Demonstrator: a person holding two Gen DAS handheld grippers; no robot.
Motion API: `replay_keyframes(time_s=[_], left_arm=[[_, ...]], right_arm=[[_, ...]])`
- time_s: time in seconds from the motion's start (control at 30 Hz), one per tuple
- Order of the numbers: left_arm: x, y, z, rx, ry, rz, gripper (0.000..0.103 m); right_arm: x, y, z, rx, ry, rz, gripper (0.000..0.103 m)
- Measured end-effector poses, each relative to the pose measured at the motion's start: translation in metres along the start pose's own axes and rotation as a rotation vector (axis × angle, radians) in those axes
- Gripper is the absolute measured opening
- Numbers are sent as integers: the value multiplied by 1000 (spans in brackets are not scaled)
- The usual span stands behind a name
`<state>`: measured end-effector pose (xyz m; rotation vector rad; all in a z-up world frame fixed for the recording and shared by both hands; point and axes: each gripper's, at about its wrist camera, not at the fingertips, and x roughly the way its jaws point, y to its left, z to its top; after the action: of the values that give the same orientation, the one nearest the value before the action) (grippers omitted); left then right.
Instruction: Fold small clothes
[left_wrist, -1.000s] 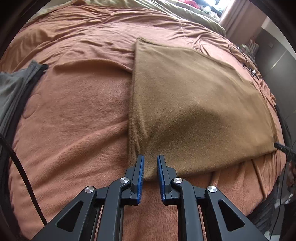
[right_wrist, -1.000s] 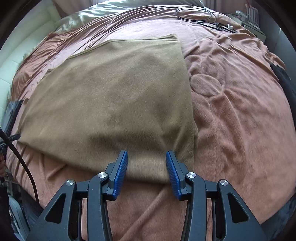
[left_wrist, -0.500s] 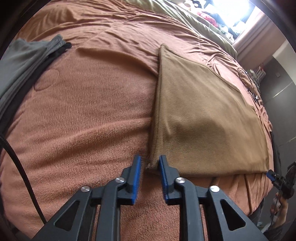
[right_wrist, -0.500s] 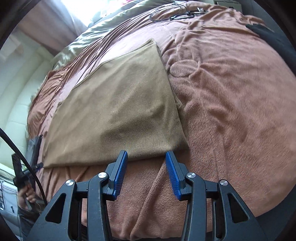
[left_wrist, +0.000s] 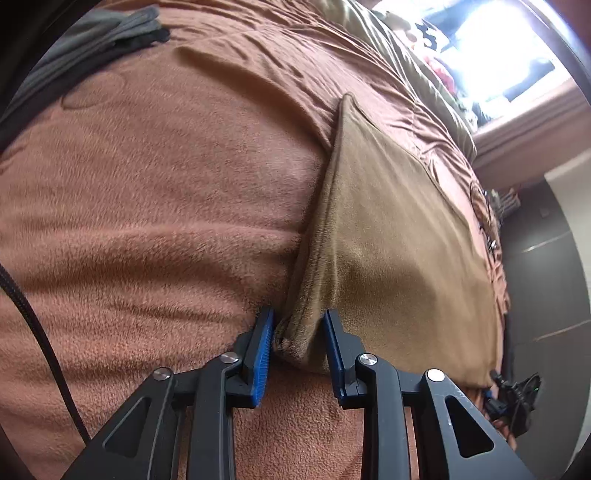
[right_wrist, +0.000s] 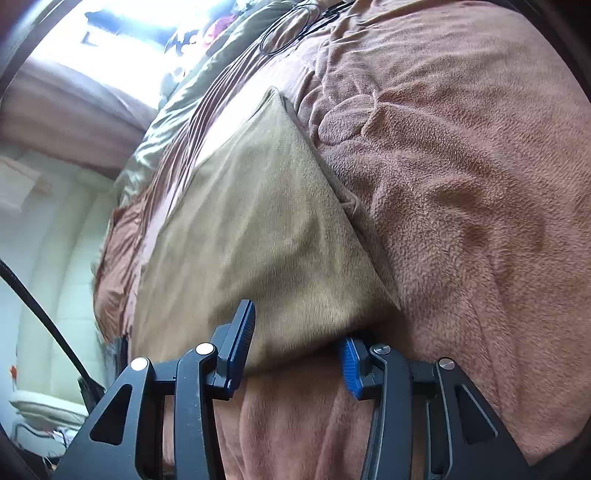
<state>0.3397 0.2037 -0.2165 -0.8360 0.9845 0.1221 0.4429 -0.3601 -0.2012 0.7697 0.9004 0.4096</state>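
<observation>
A tan fleece cloth (left_wrist: 388, 240) lies flat on the brown bed blanket (left_wrist: 166, 221). My left gripper (left_wrist: 297, 325) is down at the cloth's near left corner. That corner is bunched up between the blue pads, with a slim gap showing on each side. In the right wrist view the same cloth (right_wrist: 251, 221) stretches away. My right gripper (right_wrist: 295, 325) stands open astride its near right corner. One of its fingers (right_wrist: 240, 332) is over the cloth and the other rests on the blanket (right_wrist: 461, 184) beside the edge.
A grey garment (left_wrist: 92, 48) lies at the blanket's far left edge. A black cable (left_wrist: 37, 325) hangs on the left. An olive duvet (right_wrist: 207, 74) and coiled cables (right_wrist: 288, 29) lie at the far end of the bed. Beyond them is a bright window.
Both grippers have rolled and sunk toward the cloth's near corners. The left jaws have widened and the left corner now sits between them. The right jaws kept their width.
</observation>
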Motion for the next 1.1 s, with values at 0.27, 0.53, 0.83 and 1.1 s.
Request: replay_keyframes(time_s=[0.27, 0.53, 0.83, 1.1], left_arm=[[-4, 4, -1, -49, -36, -4, 9], [-30, -5, 2, -33, -83, -23, 6], [-74, -2, -14, -21, -119, -48, 6], [-103, 17, -55, -24, -135, -64, 6]], right_arm=[[3, -17, -12, 85, -62, 44, 2], [-25, 2, -20, 10, -111, 50, 0], [-52, 6, -37, -34, -98, 78, 0], [-71, 15, -52, -84, -81, 56, 0]])
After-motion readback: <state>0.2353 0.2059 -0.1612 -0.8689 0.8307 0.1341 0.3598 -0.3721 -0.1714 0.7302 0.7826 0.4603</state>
